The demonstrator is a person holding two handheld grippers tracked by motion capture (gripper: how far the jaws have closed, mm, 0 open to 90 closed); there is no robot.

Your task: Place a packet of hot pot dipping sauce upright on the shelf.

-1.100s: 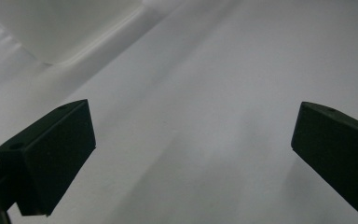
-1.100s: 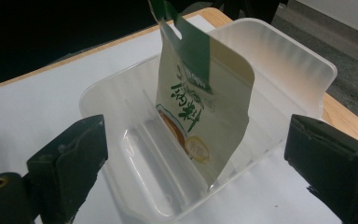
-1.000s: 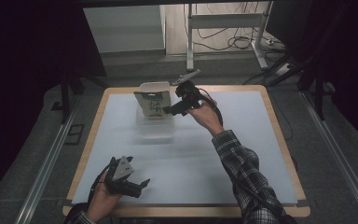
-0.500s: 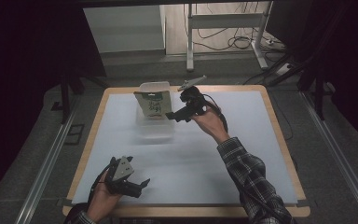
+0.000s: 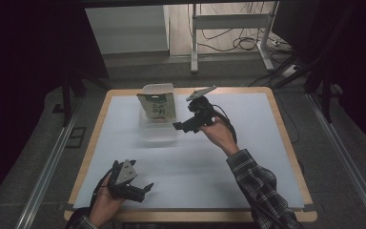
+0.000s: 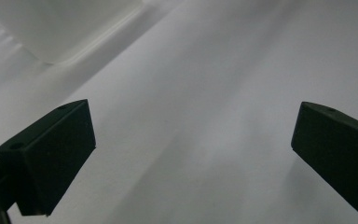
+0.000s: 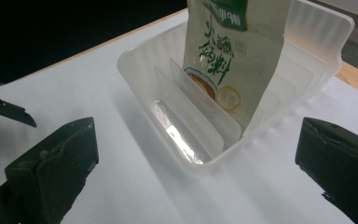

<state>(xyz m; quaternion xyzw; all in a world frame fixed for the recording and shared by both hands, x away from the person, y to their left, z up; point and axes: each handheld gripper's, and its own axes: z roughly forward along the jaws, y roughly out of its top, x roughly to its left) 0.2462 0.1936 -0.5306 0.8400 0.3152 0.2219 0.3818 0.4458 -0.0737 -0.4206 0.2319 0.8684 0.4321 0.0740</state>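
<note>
Your right gripper (image 5: 185,125) hovers wide open beside the clear ribbed plastic tray (image 7: 317,51). A green-and-cream printed pouch (image 7: 230,51) stands upright inside it. Your left gripper (image 5: 142,190) rests spread wide near the table's front edge.

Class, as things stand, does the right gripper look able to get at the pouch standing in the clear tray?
Probably yes. The right gripper hangs open beside the clear tray, the pouch stands upright between dividers, and nothing lies between them.

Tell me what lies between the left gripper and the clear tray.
Nothing: in the high view, only bare white table cover separates the left gripper from the clear tray.
</note>
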